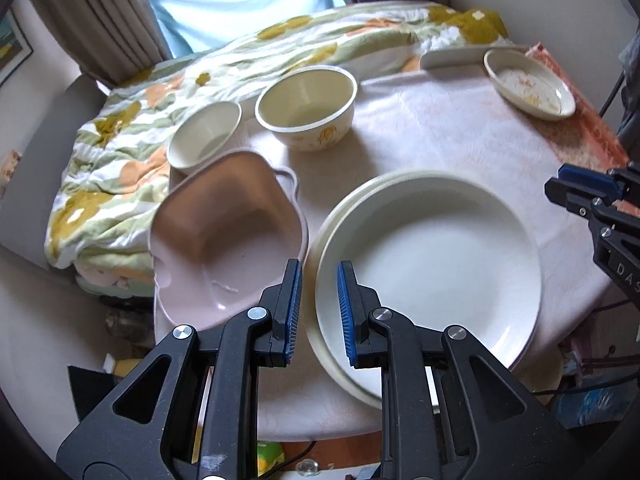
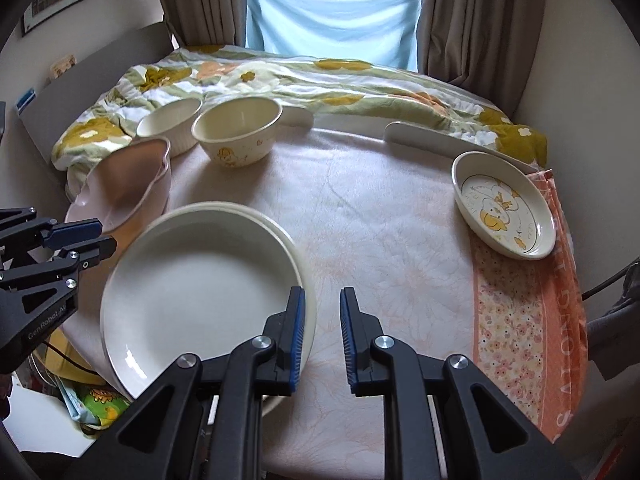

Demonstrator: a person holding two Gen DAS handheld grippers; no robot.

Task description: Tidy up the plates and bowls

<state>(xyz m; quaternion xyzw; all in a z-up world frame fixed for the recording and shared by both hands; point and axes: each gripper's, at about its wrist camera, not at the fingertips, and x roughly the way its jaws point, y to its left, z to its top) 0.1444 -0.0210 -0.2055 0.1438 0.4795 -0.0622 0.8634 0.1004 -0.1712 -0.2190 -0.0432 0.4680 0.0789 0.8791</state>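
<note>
Two stacked white plates (image 1: 432, 264) (image 2: 200, 288) lie at the near edge of the table. A pink bowl (image 1: 224, 216) (image 2: 128, 184) rests tilted in a pink plate (image 1: 180, 296) to their left. Behind them stand a cream bowl with a yellow print (image 1: 308, 100) (image 2: 238, 132) and a white ribbed bowl (image 1: 204, 132) (image 2: 170, 120). An oval duck-print dish (image 1: 528, 84) (image 2: 504, 204) sits at the far right. My left gripper (image 1: 319, 266) (image 2: 96, 236) hovers over the plates' left rim, shut and empty. My right gripper (image 2: 322, 291) (image 1: 560, 188) hangs by their right rim, shut and empty.
The table (image 2: 380, 220) wears a pale floral cloth with an orange cloth (image 2: 520, 320) along its right side. A long white tray (image 2: 432, 136) lies at the back edge. A flowered quilt (image 2: 280, 76) covers the bed beyond. Clutter sits on the floor below the table's near left edge.
</note>
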